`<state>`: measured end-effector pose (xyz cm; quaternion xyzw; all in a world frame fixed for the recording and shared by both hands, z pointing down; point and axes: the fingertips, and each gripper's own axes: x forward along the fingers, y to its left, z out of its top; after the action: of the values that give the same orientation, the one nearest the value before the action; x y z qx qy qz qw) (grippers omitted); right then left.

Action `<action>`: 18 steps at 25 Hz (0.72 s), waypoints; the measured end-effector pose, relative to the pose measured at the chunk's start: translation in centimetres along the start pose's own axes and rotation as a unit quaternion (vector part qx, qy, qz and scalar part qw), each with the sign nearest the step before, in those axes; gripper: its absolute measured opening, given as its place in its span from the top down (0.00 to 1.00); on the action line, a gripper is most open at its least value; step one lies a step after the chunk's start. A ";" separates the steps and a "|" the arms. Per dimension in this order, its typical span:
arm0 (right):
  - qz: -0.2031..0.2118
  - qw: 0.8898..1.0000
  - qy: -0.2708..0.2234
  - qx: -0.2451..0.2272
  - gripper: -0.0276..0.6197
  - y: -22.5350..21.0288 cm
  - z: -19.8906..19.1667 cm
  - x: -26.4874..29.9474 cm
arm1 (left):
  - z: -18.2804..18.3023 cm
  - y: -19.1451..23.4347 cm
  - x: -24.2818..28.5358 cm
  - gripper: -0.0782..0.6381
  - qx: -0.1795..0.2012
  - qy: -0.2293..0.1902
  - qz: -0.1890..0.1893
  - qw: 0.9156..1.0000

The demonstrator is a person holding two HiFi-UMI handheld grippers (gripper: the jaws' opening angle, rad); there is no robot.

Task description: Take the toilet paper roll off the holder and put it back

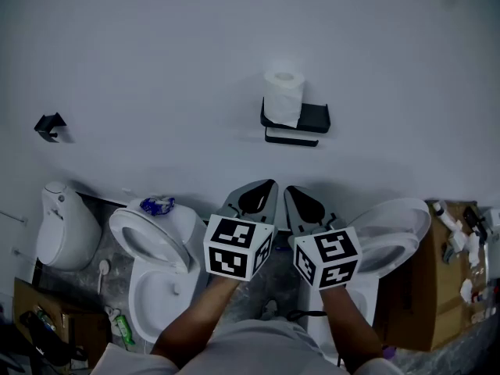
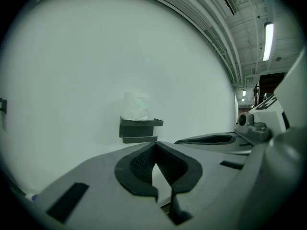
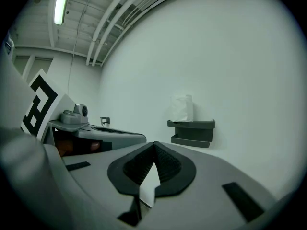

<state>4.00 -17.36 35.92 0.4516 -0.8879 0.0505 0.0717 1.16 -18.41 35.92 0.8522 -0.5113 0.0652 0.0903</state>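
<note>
We held the left tongs and the right tongs side by side, each pair pressed together on nothing, well short of the wall. The soft white toilet paper roll stood upright on the flat, matte-black wall holder, with a loose sheet apparently draped over its front. To lift it cleanly, we judged, the tongs should spread first, then close gently across the yielding cylinder, since hard pressure would crush its layers.

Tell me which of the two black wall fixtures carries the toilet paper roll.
The larger black holder in the middle: the white roll stands upright on it. The small black fixture far left holds nothing.
</note>
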 end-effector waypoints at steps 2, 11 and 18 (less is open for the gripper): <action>0.006 1.000 -0.002 0.000 0.95 -0.8 0.3 0.4 | 0.3 0.2 0.7 0.89 -0.001 0.000 0.007 1.000; 0.031 0.999 -0.010 -0.003 0.95 -3.4 1.4 1.8 | 1.3 0.4 3.5 0.89 -0.011 -0.009 -0.016 1.000; 0.037 0.999 -0.014 -0.005 0.95 -3.9 2.2 2.8 | 1.9 0.7 4.1 0.89 -0.005 -0.007 -0.045 0.999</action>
<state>5.37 -22.23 34.36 0.4188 -0.9052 0.0419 0.0596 2.54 -22.69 35.02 0.8742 -0.4735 0.0529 0.0938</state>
